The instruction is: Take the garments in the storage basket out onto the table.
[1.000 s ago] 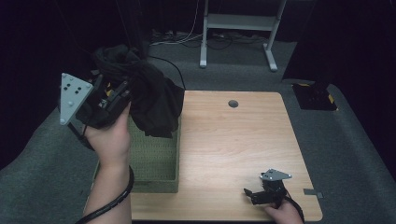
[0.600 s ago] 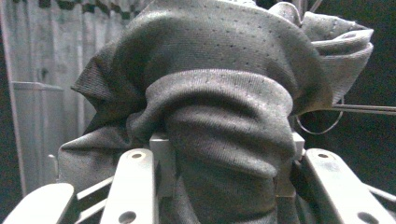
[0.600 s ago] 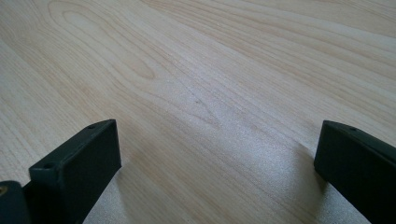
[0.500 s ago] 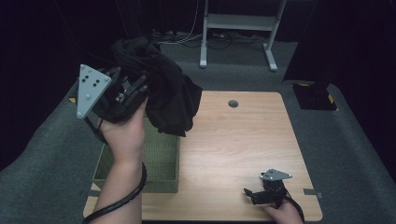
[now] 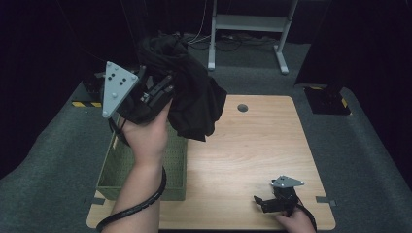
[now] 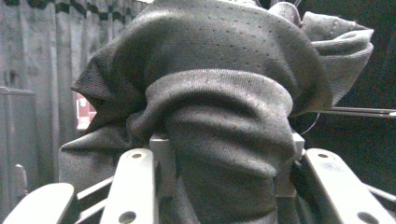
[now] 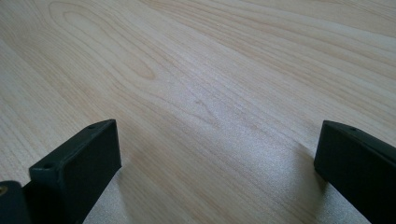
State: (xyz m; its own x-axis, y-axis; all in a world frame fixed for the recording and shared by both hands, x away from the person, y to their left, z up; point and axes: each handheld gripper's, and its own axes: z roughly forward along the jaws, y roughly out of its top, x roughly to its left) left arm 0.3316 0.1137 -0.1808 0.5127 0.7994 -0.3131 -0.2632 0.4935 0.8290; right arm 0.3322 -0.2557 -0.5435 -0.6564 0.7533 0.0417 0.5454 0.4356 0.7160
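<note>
left gripper [image 5: 160,90]: raised above the table's left side in the person's left hand [image 5: 145,133], jaws clamped on a bunched dark knit garment [image 5: 194,97]; in the left gripper view the cloth [image 6: 219,116] is pinched between the jaws and bulges out above them in thick folds. grey three-cornered plate [image 5: 116,87] on top of this gripper, tilted toward the camera; its black cable [image 5: 141,204] loops along the forearm. garment: held clear of every surface, hanging over the far right corner of the basket and the adjoining table edge, touching neither. olive-green perforated basket [image 5: 143,187]: on the left part of the table, under the left forearm; contents hidden. right gripper [image 5: 262,204]: low at the near right edge of the table, held in the right hand [image 5: 294,223], jaws spread wide with nothing between them; the right gripper view has bare wood [image 7: 210,93] between its two black jaws. light wooden table [image 5: 252,160]: round cable hole [image 5: 242,108] near its far edge. surroundings: grey carpet [image 5: 369,160], white desk frame [image 5: 248,24] beyond the table.
</note>
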